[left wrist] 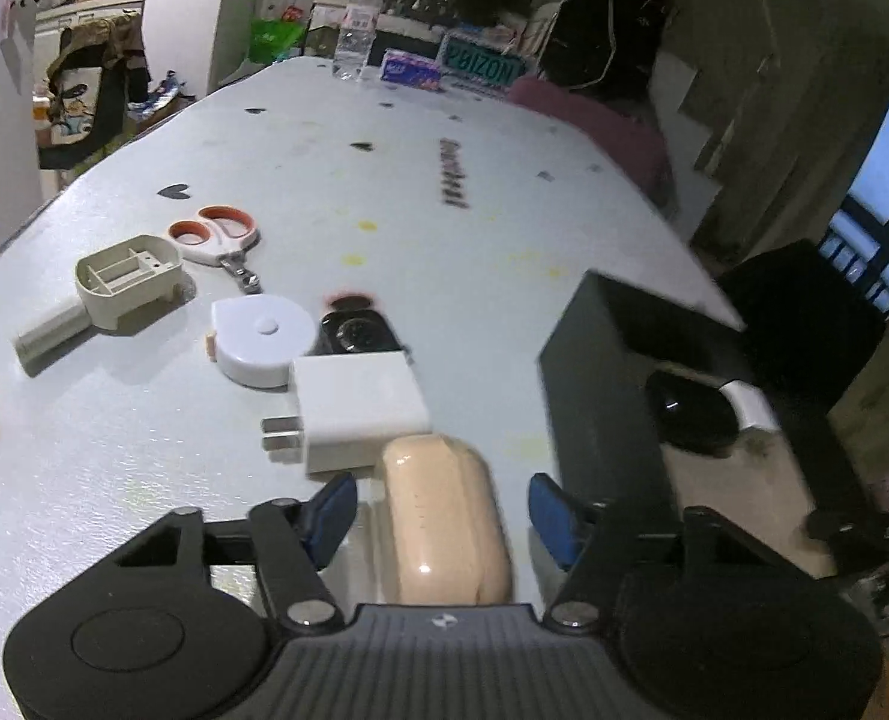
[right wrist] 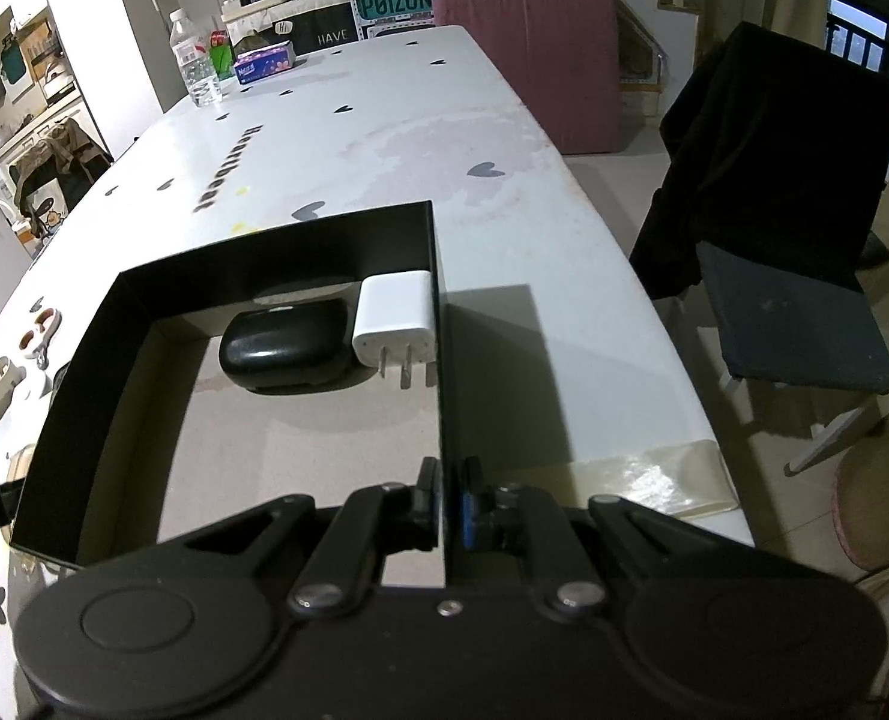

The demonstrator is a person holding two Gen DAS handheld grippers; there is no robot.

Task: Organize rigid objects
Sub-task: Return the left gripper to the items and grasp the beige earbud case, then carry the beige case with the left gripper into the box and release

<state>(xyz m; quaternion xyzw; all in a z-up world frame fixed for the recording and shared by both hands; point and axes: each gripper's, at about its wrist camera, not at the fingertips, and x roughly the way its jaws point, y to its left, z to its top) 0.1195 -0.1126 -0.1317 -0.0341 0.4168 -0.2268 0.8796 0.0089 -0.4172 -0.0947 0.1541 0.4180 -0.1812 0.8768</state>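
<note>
Left gripper [left wrist: 441,510] half open, straddling peach case [left wrist: 444,516], pads apart, unheld. Right gripper [right wrist: 444,495] clamped on box wall [right wrist: 441,360], steadying box for loading.

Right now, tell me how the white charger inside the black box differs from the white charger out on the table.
The charger in the box stands against the wall of the black box, beside a black case; the charger on the table lies flat in the open. The boxed one's prongs point toward the camera, the other's sideways. Both are white two-prong plugs.
</note>
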